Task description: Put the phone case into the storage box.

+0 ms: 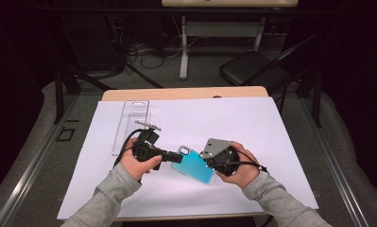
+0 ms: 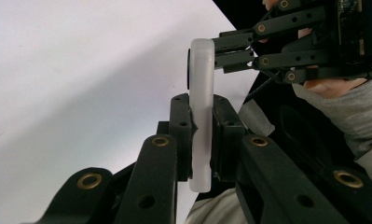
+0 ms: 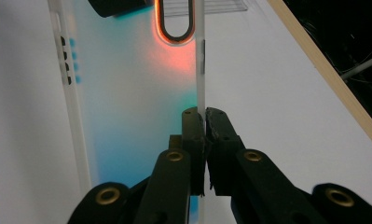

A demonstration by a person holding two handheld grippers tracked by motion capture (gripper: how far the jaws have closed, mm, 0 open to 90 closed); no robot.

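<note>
Bright white table sheet (image 1: 214,118), dark surroundings, soft close-up blur.

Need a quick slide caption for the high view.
Both grippers, left and right, clamp a blue phone case over white paper.

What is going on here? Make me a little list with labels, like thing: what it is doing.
Held thing: a blue phone case, lifted over the white sheet
Left gripper: jaws shut on the case's thick frosted edge
Right gripper: jaws shut on the case's thin side wall
Case details: a camera cut-out with an orange glow around it, near the far end
Also on the sheet: a clear plastic package, lying flat beyond the left hand
Table: wooden edge shows past the sheet
</note>
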